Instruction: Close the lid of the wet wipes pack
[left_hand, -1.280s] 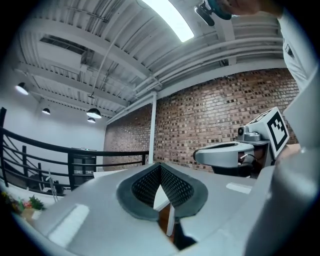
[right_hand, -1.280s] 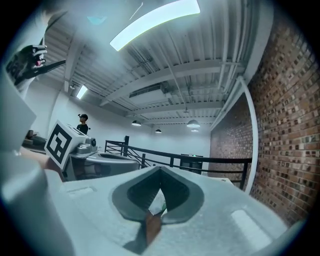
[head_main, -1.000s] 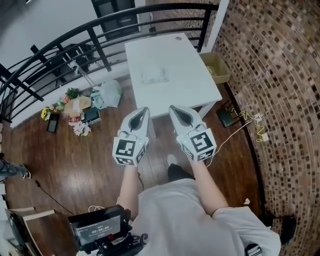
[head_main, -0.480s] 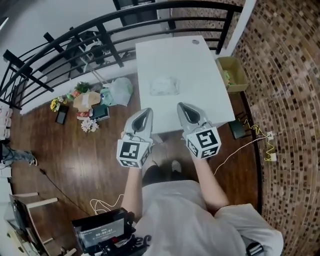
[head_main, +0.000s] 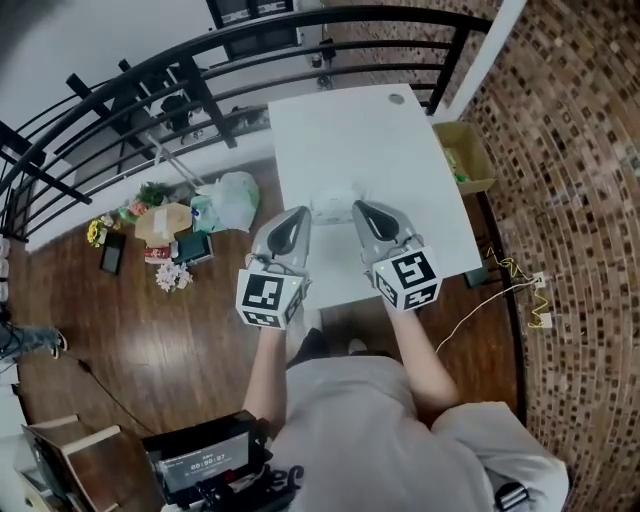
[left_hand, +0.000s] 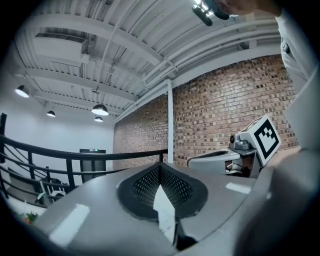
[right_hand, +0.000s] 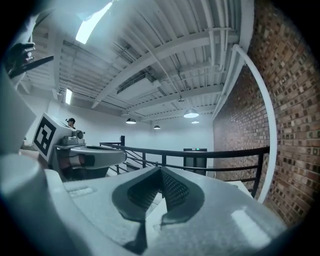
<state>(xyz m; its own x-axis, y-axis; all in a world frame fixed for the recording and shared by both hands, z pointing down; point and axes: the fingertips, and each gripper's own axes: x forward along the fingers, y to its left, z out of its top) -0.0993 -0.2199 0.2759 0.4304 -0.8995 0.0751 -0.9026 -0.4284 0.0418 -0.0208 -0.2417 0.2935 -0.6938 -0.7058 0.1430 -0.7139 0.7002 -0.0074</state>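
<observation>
Table (head_main: 380, 140): ahead of the person, far end at the railing (head_main: 150, 72).
Wet wipes pack (head_main: 333, 205): on the table, 6 o'clock from its middle.
Left gripper (head_main: 297, 214): 9 o'clock of the pack.
Right gripper (head_main: 361, 209): 3 o'clock of the pack.
Box (head_main: 463, 155): on the floor, 3 o'clock of the table.

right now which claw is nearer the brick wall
The right claw: it is on the side of the brick wall, while the left claw sits toward the floor clutter.

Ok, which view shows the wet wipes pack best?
The head view: the pale, translucent wet wipes pack lies on the white rectangular table, seen from above. Neither gripper view shows it; both aim upward at the white ceiling.
</observation>
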